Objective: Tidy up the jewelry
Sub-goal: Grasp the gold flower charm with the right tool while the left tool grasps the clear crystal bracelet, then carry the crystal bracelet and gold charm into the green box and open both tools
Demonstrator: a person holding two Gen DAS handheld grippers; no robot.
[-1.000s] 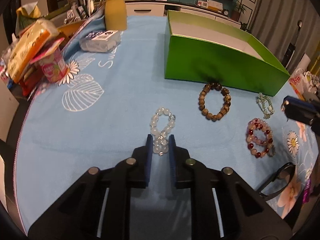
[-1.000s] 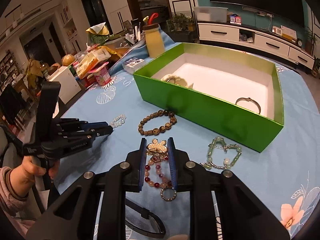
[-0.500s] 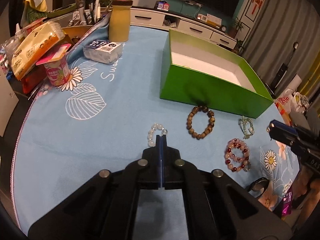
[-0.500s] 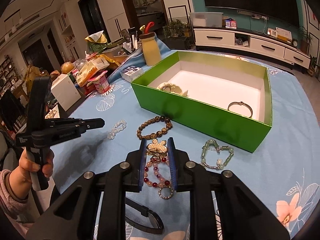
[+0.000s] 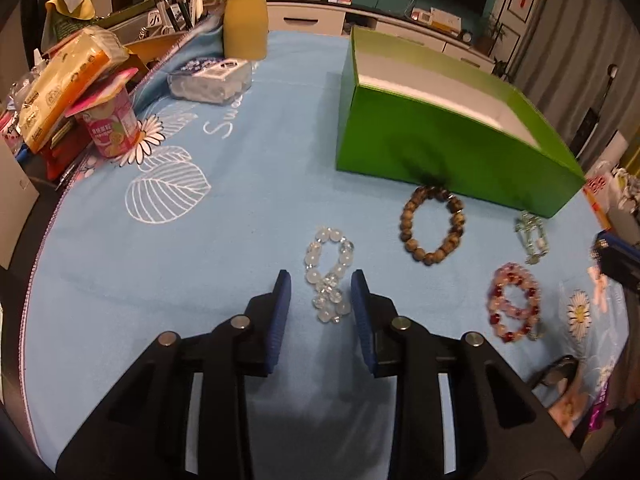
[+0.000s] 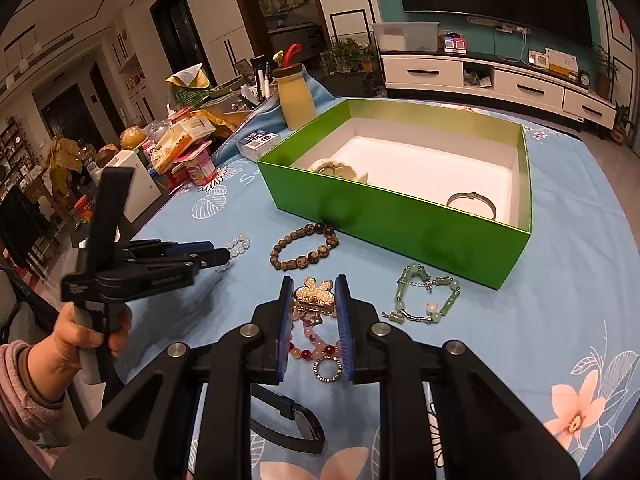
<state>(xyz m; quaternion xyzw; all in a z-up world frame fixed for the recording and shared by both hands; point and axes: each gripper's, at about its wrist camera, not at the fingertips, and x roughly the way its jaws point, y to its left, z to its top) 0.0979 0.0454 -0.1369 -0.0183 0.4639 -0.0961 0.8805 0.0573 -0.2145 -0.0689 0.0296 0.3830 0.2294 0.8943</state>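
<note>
My left gripper (image 5: pixel 321 280) straddles the near end of a clear crystal bead bracelet (image 5: pixel 328 276) that lies twisted on the blue cloth. Its jaws are opening and the pads stand clear of the beads. The right wrist view shows that gripper (image 6: pixel 216 254) from the side, with the clear bracelet (image 6: pixel 239 242) at its tips. My right gripper (image 6: pixel 314 280) is shut on a gold pearl flower clip (image 6: pixel 314 298), above a pink and red bead bracelet (image 6: pixel 316 346). The green box (image 6: pixel 400 220) holds a cream bangle (image 6: pixel 332 168) and a metal bangle (image 6: pixel 472 200).
A brown bead bracelet (image 5: pixel 432 224) and a pale green bracelet (image 6: pixel 424 296) lie in front of the green box (image 5: pixel 440 148). A black strap (image 6: pixel 296 420) lies near the front edge. A yellow bottle (image 5: pixel 245 28), a pink cup (image 5: pixel 114 128) and packets crowd the far left.
The left jaws, narrow around the clear bracelet a second ago, then fully shut just short of it, have now opened astride its near end. The right gripper still holds the clip.
</note>
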